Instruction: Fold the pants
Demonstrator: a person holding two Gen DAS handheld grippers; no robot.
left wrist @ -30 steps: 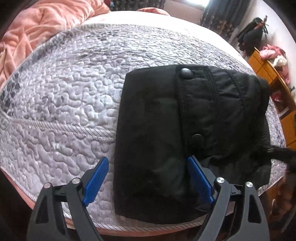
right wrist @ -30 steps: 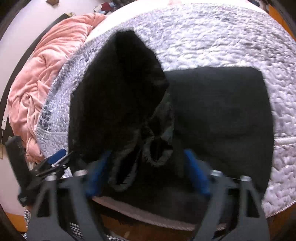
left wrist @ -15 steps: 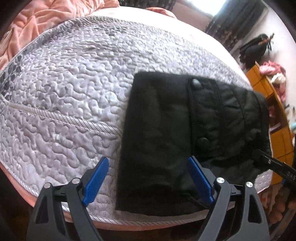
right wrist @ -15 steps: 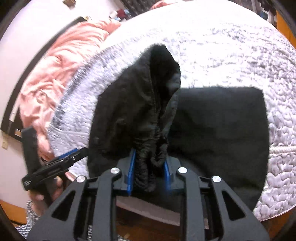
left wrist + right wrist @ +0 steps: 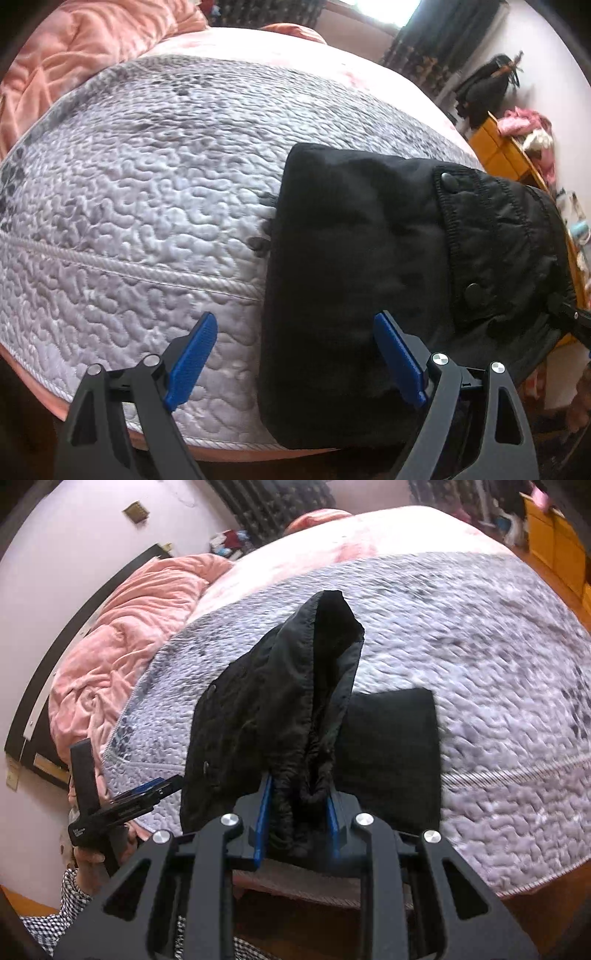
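We see the black pants [image 5: 354,280] lying folded on the grey quilted bed cover [image 5: 147,206], at the near edge of the bed, with their near end hanging over that edge. In the left wrist view our left claw [image 5: 295,362] hangs over this near edge with its blue pads [image 5: 192,354] spread wide and nothing between them: one pad is over the bare cover, the other over the pants. A flap with two snap buttons [image 5: 448,180] runs down the right part of the pants.

In the right wrist view our right claw [image 5: 297,823] is clamped on a bunched, gathered edge of the pants [image 5: 391,753] (it looks like the waistband, though we cannot be sure). That cloth rises from the pads into a raised peak [image 5: 332,602], lifted clear of the flat folded part that lies to the right on the cover.

To the far left a pink blanket [image 5: 122,635] is heaped on the bed. At the near left of this view we see the left claw from the side, with a hand [image 5: 88,856] and a checked sleeve [image 5: 74,890] below it.
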